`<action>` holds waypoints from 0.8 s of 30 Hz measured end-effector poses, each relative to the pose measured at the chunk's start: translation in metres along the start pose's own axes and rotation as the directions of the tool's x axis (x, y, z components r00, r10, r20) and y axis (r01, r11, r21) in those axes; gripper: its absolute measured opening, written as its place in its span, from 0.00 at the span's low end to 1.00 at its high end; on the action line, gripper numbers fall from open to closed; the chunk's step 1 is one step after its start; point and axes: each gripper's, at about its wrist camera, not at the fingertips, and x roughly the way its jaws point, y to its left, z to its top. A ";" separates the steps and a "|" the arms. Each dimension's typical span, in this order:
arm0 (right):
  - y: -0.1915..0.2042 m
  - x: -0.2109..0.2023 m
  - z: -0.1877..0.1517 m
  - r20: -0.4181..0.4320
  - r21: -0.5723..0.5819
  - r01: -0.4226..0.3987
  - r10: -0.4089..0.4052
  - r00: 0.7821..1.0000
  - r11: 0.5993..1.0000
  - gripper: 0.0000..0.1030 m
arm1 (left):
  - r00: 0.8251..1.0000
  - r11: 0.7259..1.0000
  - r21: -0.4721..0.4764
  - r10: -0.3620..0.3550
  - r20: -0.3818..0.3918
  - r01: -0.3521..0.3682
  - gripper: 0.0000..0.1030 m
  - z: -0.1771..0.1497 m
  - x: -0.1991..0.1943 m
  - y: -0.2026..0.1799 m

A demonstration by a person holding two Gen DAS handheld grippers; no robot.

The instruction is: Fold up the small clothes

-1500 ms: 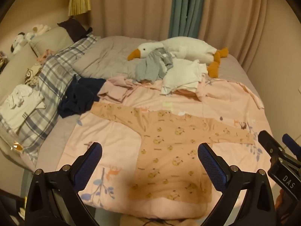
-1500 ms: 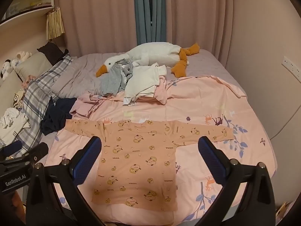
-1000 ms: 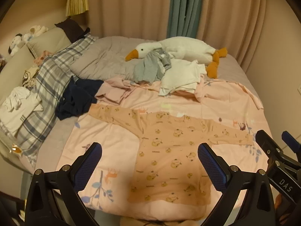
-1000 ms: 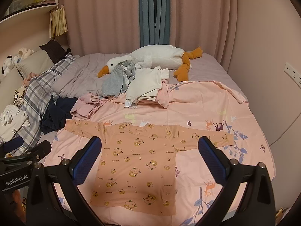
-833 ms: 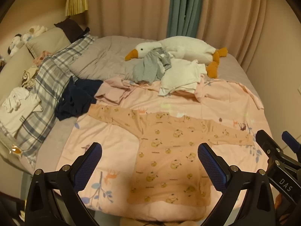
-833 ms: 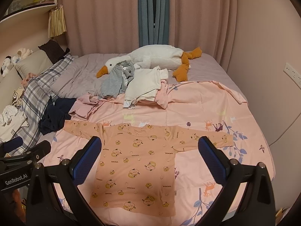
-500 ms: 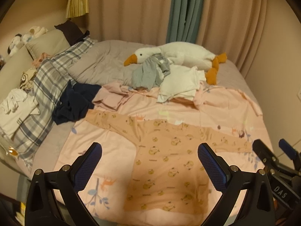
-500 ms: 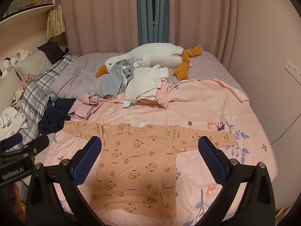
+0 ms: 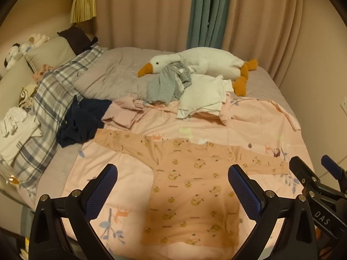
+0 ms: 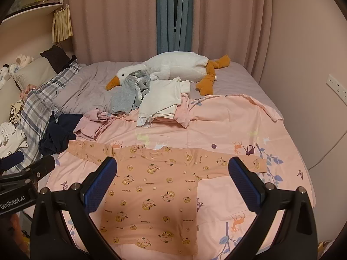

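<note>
The orange printed top (image 10: pixel 151 186) lies flat on the pink sheet (image 10: pixel 238 130) at the near end, both sleeves spread left and right. Left gripper (image 9: pixel 172 188) and right gripper (image 10: pixel 172 181) hover above it, jaws wide apart, holding nothing. At the far side, 3 loose garments sit by the plush goose (image 10: pixel 173 67). Both grippers have edged slightly forward since 0.5 s ago
</note>
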 end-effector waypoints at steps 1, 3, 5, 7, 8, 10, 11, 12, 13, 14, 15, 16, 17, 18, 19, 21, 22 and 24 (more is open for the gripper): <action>0.000 0.000 0.000 -0.001 0.001 -0.002 0.002 1.000 1.000 1.00 | 1.000 1.000 -0.003 -0.003 -0.002 0.003 0.99 0.000 0.001 0.000; 0.000 0.001 0.000 -0.005 -0.001 -0.002 0.002 1.000 1.000 1.00 | 1.000 1.000 -0.008 0.003 -0.007 -0.003 0.99 0.001 0.003 -0.001; -0.001 0.001 0.000 -0.007 -0.004 0.000 0.000 1.000 1.000 1.00 | 1.000 1.000 0.002 0.013 -0.009 -0.013 0.99 0.000 0.005 -0.003; -0.002 0.002 0.000 -0.011 -0.006 0.005 -0.005 1.000 1.000 1.00 | 1.000 1.000 0.004 0.016 -0.009 -0.016 0.99 0.000 0.005 -0.004; -0.001 0.002 0.000 -0.011 -0.008 0.008 -0.008 1.000 1.000 1.00 | 1.000 1.000 0.004 0.014 -0.009 -0.014 0.99 -0.001 0.005 -0.004; -0.001 0.003 0.000 -0.012 -0.011 0.010 -0.010 1.000 1.000 1.00 | 1.000 1.000 0.006 0.020 -0.008 -0.020 0.99 -0.001 0.005 -0.003; -0.001 0.003 0.001 -0.013 -0.013 0.011 -0.011 1.000 1.000 1.00 | 1.000 1.000 0.009 0.024 -0.009 -0.024 0.99 -0.001 0.005 -0.004; -0.001 0.003 0.001 -0.013 -0.016 0.012 -0.013 1.000 1.000 1.00 | 1.000 1.000 0.009 0.024 -0.009 -0.024 0.99 0.000 0.006 -0.004; -0.001 0.003 0.001 -0.012 -0.018 0.013 -0.014 1.000 1.000 1.00 | 1.000 1.000 0.008 0.023 -0.009 -0.022 0.99 0.000 0.006 -0.005; -0.001 0.003 0.001 -0.012 -0.020 0.016 -0.016 1.000 1.000 1.00 | 1.000 1.000 0.010 0.020 -0.010 -0.020 0.99 0.000 0.006 -0.005; -0.001 0.003 0.001 -0.013 -0.021 0.019 -0.019 1.000 1.000 1.00 | 1.000 1.000 0.012 0.019 -0.009 -0.019 0.99 0.000 0.006 -0.006; -0.002 0.004 0.002 -0.013 -0.021 0.019 -0.019 1.000 1.000 1.00 | 1.000 1.000 0.013 0.020 -0.005 -0.020 0.99 0.000 0.005 -0.006; -0.002 0.005 0.002 -0.013 -0.021 0.018 -0.018 1.000 1.000 1.00 | 1.000 1.000 0.012 0.023 0.000 -0.023 0.99 0.000 0.004 -0.006; -0.002 0.005 0.002 -0.013 -0.020 0.016 -0.017 1.000 1.000 1.00 | 1.000 1.000 0.011 0.023 0.004 -0.023 0.99 0.001 0.004 -0.006; -0.003 0.005 0.002 -0.015 -0.018 0.012 -0.012 1.000 1.000 1.00 | 1.000 1.000 0.011 0.019 0.006 -0.019 0.99 0.002 0.005 -0.006; -0.002 0.006 0.002 -0.017 -0.014 0.006 -0.006 1.000 1.000 1.00 | 1.000 1.000 0.008 0.014 0.002 -0.014 0.99 0.004 0.006 -0.006; -0.002 0.006 0.002 -0.017 -0.012 0.004 -0.004 1.000 1.000 1.00 | 1.000 1.000 0.006 0.016 -0.001 -0.016 0.99 0.005 0.007 -0.005; -0.001 0.006 0.002 -0.019 -0.011 0.004 -0.004 1.000 1.000 1.00 | 1.000 1.000 0.008 0.020 -0.003 -0.020 0.99 0.005 0.009 -0.006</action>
